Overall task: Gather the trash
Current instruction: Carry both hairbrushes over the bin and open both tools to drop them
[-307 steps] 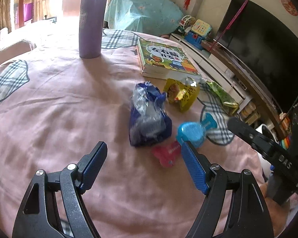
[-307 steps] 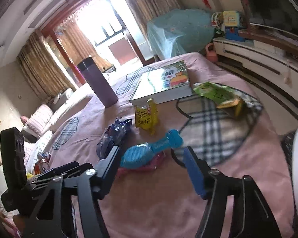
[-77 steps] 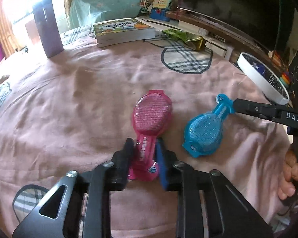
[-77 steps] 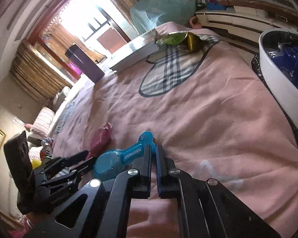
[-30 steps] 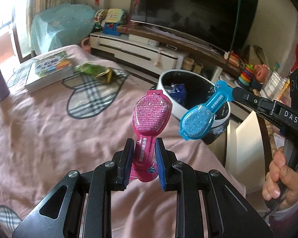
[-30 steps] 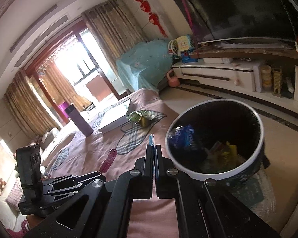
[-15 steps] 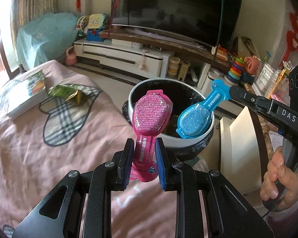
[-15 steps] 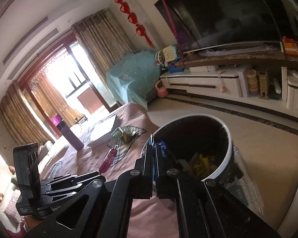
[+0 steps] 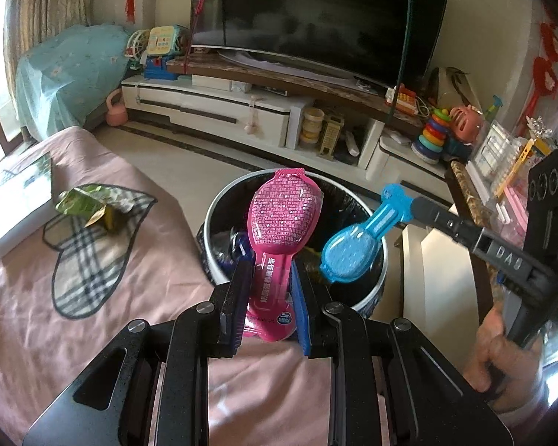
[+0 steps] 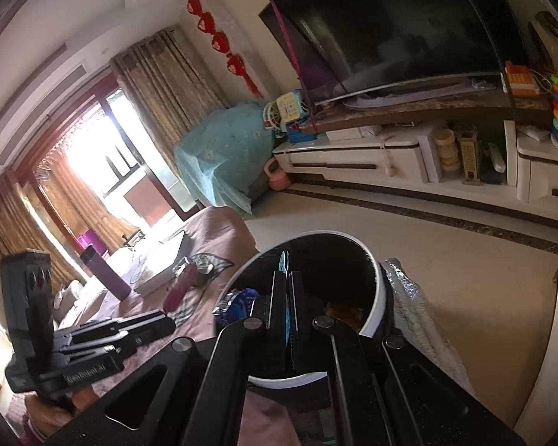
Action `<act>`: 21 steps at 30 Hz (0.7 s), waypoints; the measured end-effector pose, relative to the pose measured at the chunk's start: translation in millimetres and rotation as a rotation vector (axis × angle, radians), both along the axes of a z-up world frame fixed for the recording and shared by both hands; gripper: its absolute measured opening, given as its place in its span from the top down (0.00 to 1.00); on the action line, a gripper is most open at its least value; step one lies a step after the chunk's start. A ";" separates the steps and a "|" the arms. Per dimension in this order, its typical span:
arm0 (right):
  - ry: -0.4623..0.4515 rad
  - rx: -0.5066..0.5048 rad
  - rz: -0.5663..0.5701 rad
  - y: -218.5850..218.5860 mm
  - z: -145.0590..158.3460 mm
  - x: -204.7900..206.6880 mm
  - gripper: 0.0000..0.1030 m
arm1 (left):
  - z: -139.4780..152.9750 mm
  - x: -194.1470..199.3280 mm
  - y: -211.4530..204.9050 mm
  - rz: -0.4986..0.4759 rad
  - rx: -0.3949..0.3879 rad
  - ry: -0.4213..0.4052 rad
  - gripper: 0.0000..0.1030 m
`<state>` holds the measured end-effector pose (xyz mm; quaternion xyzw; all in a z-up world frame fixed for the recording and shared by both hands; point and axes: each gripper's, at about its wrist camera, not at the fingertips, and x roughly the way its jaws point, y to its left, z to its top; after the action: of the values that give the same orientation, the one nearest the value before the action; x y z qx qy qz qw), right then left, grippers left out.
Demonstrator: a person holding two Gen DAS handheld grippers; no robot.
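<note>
Beside the bed, room: a large dark curved television (image 9: 327,18) stands on a long white media cabinet (image 9: 219,107) at the far wall; pale tiled floor lies between the cabinet and the bed.
Bed: a pink blanket with plaid heart patches (image 9: 55,260) covers it; a white flat book (image 9: 18,204) lies at its far left in the left wrist view, with a crumpled green foil wrapper (image 9: 89,204) touching the book's near edge.
Bin: a round white-rimmed bin with a black liner (image 9: 214,260) stands on the floor just beside the bed's edge; a blue wrapper and something yellow lie inside it.
Left gripper (image 9: 268,297): its black fingers with blue pads are closed tight on the narrow handle of a pink spoon-shaped plastic packet with glittery printing (image 9: 284,215); the packet's wide end points up and forward and hangs over the bin's mouth.
Right gripper (image 10: 287,316): its jaws are pressed together on the thin tab end of a blue spoon-shaped plastic packet (image 9: 353,249), seen edge-on as a blue sliver in the right wrist view; in the left wrist view the packet hangs wide end down over the right part of the bin opening.
Person's hand (image 9: 498,356): it grips the handle of the right gripper, at the right edge of the left wrist view.
Packets: apart from each other, pink to the left, blue to the right.
</note>
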<state>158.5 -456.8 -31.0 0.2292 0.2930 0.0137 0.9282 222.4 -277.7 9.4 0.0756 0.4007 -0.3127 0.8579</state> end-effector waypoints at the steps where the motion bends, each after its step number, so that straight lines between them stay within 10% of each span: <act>1: 0.003 0.001 -0.002 -2.2 -1.4 0.1 0.99 | -0.2 1.8 -3.3 -0.003 0.002 0.002 0.80; 21: 0.060 0.038 -0.002 -17.5 -17.5 17.9 0.99 | -15.8 28.2 -36.3 -0.014 0.047 0.045 0.80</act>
<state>176.4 -474.3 -48.6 0.2472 0.3203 0.0113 0.9144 250.6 -314.0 -6.5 0.0913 0.4268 -0.3106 0.8444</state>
